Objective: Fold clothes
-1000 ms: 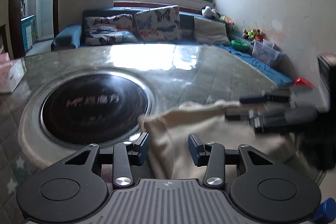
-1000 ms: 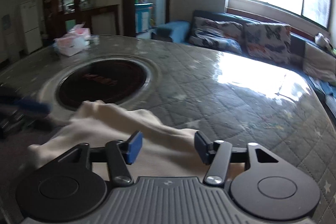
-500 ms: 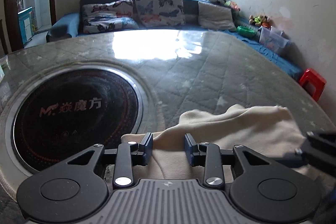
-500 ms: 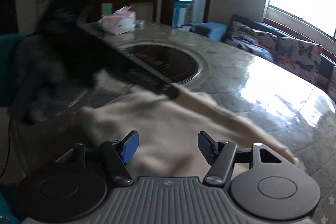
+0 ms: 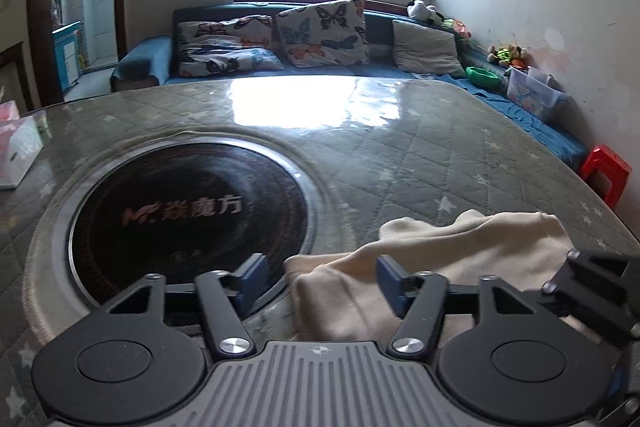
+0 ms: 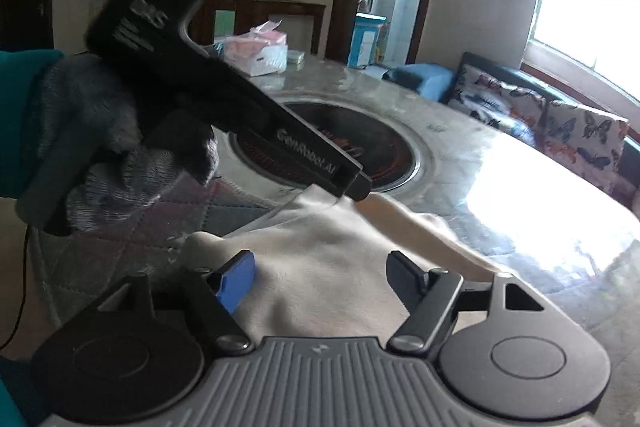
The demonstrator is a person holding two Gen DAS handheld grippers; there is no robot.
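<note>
Cloth [image 5: 448,263] was the task's thing: a cream piece of clothing, lying bunched on the table [image 5: 420,163] near the edge closest to us, just beside the round black cooktop [image 5: 188,215] set into the table's middle. One end of it touched the cooktop's rim, and a soft ridge ran along its far side.

Our left gripper [image 5: 320,277] hung low over that end with its jaws apart. Cloth sat between the blue pads [image 5: 252,273], but they were not pinching it. Seen from the right wrist view, its dark tip looked as if it pressed on the cloth's corner, though the blur made that hard to tell.

Our right gripper [image 6: 320,277] was open too, with nothing in it, and the cream cloth [image 6: 332,267] spread out just ahead of its fingers. A hand in a grey glove [image 6: 116,155] held the left tool.

We judged that we were between holds, getting ready to take two spots on the cloth. We could not tell how many folds it already had, since it lay in a soft heap.

The next move called for closing each gripper on an edge or corner, then lifting gently so the cloth would not slip or drag. A box of tissues [image 6: 260,53] sat at the far edge, well apart.
</note>
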